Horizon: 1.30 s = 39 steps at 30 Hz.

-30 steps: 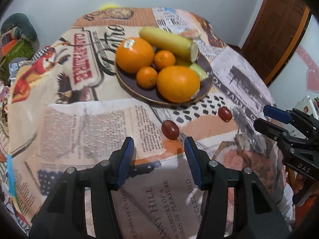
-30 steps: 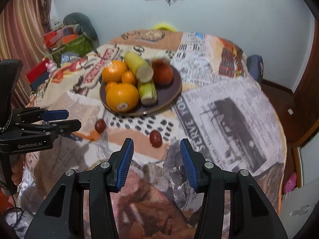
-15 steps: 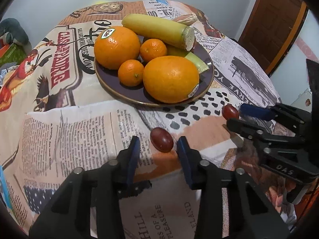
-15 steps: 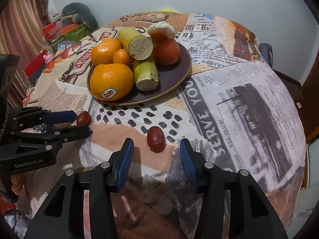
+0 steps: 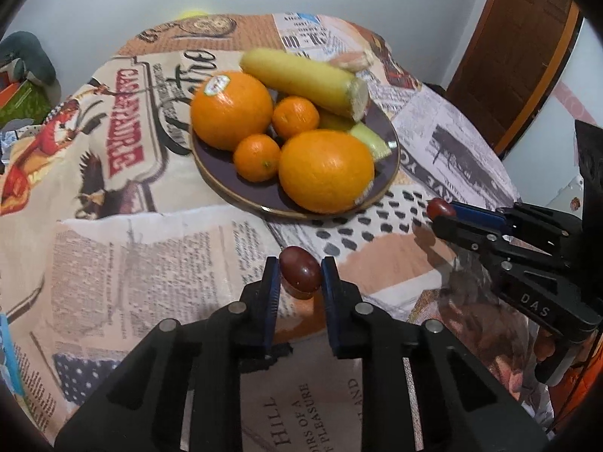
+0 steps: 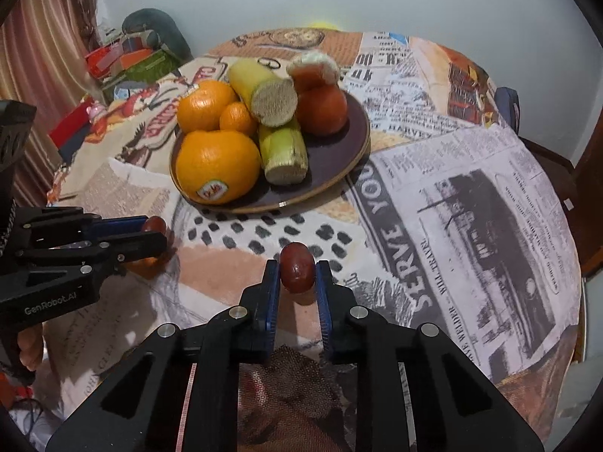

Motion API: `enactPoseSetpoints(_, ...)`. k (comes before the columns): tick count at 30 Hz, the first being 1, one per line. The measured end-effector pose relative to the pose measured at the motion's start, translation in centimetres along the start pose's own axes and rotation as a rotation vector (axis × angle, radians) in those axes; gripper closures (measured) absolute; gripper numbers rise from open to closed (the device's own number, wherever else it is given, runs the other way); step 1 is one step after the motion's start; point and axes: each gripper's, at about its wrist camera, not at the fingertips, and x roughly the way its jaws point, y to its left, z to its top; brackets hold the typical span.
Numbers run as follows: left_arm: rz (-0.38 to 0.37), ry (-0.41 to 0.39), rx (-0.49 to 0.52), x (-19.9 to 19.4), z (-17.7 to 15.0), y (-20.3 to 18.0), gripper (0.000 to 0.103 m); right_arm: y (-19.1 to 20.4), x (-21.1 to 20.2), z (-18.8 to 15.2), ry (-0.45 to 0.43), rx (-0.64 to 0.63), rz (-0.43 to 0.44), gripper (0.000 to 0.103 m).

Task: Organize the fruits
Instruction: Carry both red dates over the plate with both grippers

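A dark plate on the round table holds oranges, small mandarins, sugarcane pieces and a red fruit. My left gripper is shut on a dark red date, just above the tablecloth in front of the plate. It also shows in the right wrist view. My right gripper is shut on a second dark red date, which also shows in the left wrist view at the right gripper's tips.
The table is covered by a newspaper-print cloth. Boxes and clutter lie beyond the far left edge. A wooden door stands at the right. A chair back sits behind the table's right side.
Both grippers moved forward over their dates and closed on them. Both dates now sit between the pads, slightly lifted off the cloth.
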Motion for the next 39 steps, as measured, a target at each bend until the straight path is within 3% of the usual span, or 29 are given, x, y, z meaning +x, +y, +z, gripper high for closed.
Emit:
enactPoseSetpoints(10,0.02,-0.078,-0.035,-1.8,2.8,1.8,0.082,0.2,-1.1,2.6,-0.081,0.001,0.005,0.086)
enactPoseSetpoints(20,0.004,-0.122,-0.023,-0.9,6.0,1.0,0.082,-0.6,-0.2,5.5,-0.133,0.0,-0.017,0.086)
enactPoseSetpoints(39,-0.012,-0.106,-0.02,2.6,7.6,1.1,0.082,-1.5,4.4,7.3,-0.099,-0.008,-0.018,0.085)
